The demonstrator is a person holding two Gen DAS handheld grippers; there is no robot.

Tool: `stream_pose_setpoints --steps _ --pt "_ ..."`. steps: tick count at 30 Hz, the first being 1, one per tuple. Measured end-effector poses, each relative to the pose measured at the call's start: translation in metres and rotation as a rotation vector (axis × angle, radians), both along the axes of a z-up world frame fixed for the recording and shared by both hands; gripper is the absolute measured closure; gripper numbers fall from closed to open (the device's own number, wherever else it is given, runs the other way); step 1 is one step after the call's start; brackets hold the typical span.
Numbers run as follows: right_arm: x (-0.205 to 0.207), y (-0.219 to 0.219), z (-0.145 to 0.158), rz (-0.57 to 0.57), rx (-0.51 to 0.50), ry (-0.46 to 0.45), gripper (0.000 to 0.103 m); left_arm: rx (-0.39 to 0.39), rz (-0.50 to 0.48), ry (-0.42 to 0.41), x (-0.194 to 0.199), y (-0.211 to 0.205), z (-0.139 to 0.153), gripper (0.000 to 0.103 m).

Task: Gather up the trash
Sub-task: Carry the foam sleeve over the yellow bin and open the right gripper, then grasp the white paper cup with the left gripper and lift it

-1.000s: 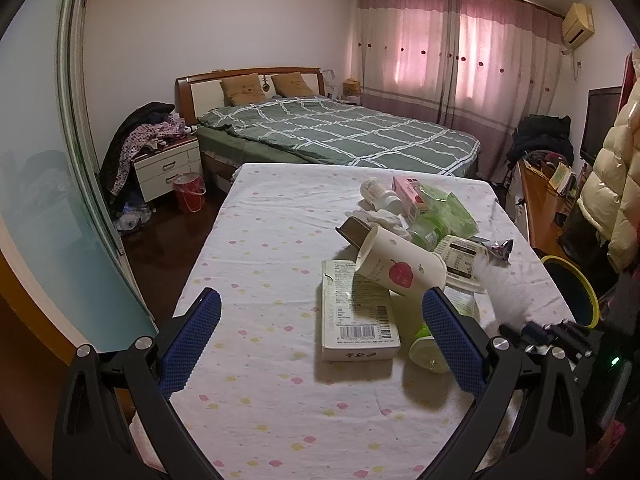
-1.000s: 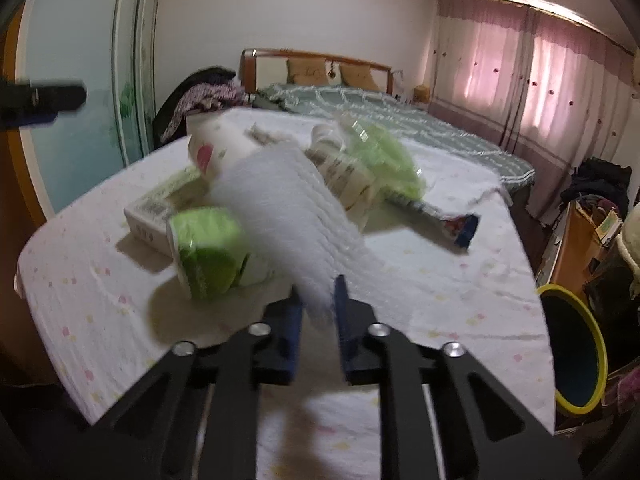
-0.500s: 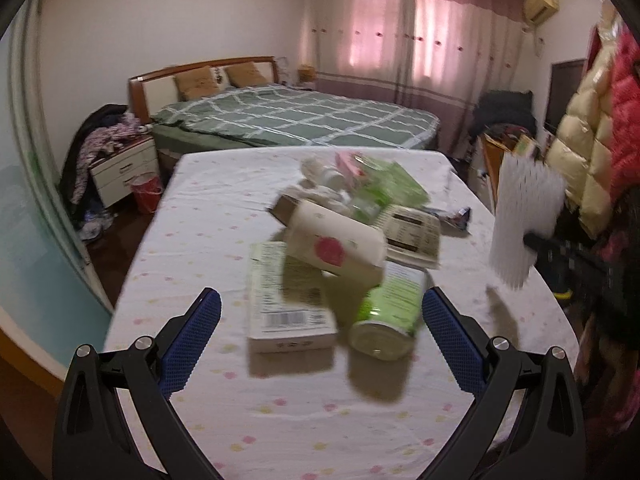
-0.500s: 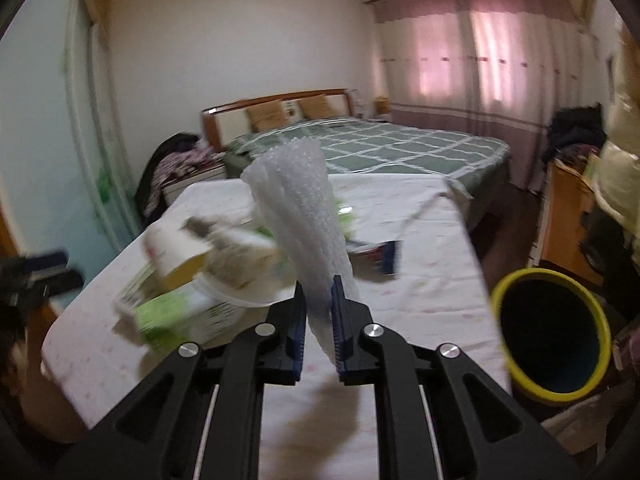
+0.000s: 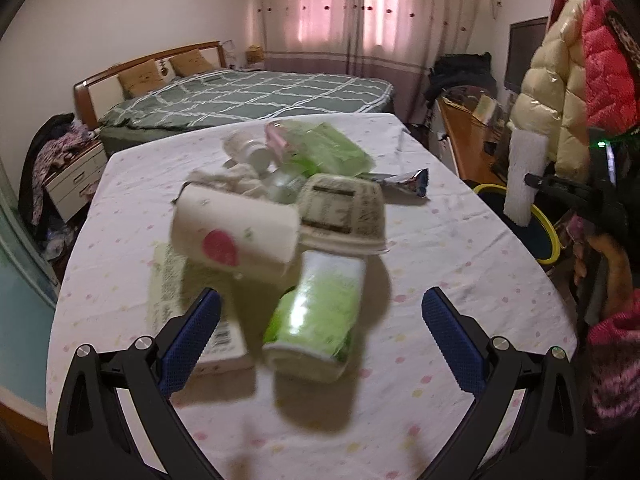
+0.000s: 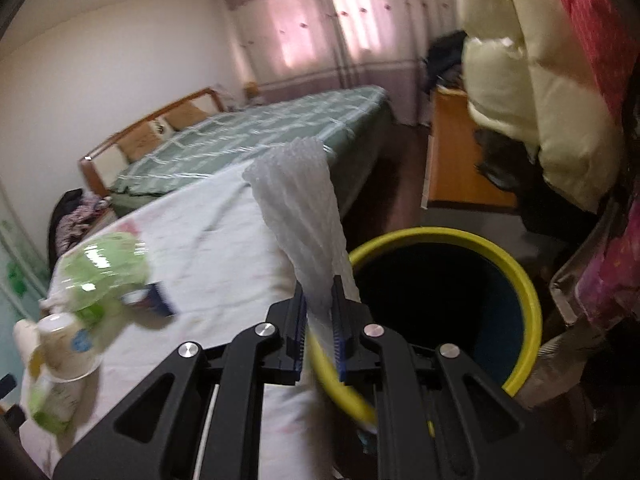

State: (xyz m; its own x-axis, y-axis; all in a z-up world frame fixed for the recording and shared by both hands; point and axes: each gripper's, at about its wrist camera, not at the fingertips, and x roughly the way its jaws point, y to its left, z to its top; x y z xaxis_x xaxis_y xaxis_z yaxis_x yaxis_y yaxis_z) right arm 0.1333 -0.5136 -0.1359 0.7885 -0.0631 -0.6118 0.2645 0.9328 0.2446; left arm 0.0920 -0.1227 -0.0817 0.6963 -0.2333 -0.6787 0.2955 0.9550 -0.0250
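White foam net point(image 6: 298, 216) pinched in my right gripper point(image 6: 319, 330), held beside yellow-rimmed bin point(image 6: 520, 280), right of table point(image 5: 460, 248). My left gripper point(image 5: 320, 336) spread wide, empty, above green bottle point(image 5: 320, 312).

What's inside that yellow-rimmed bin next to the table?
The bin looks dark inside, with only blue inner wall showing; no trash is visible. The white foam net held by the right gripper covers its near left edge, and the bottom is lost in shadow.
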Motion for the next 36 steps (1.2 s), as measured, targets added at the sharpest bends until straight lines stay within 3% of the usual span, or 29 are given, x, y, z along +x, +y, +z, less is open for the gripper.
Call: stream_pose_setpoints --steps 9,13,25,31,36 --pt "0.035 -0.044 -0.052 -0.096 0.021 0.130 0.089 -0.005 -0.061 0.012 0.023 -0.029 0.008 0.004" --pt "0.032 -0.047 -0.055 -0.143 -0.004 0.134 0.059 0.006 -0.085 0.016 0.036 -0.040 0.009 0.004" --pt "0.015 -0.032 -0.035 -0.133 -0.033 0.086 0.056 0.070 -0.112 0.043 0.090 -0.060 0.004 0.004" --pt "0.010 -0.026 -0.034 -0.127 -0.024 0.086 0.055 0.103 -0.102 0.104 0.109 -0.060 -0.008 0.005" --pt "0.004 -0.025 -0.033 -0.127 -0.012 0.080 0.055 0.138 -0.111 0.154 0.121 -0.064 -0.018 0.019"
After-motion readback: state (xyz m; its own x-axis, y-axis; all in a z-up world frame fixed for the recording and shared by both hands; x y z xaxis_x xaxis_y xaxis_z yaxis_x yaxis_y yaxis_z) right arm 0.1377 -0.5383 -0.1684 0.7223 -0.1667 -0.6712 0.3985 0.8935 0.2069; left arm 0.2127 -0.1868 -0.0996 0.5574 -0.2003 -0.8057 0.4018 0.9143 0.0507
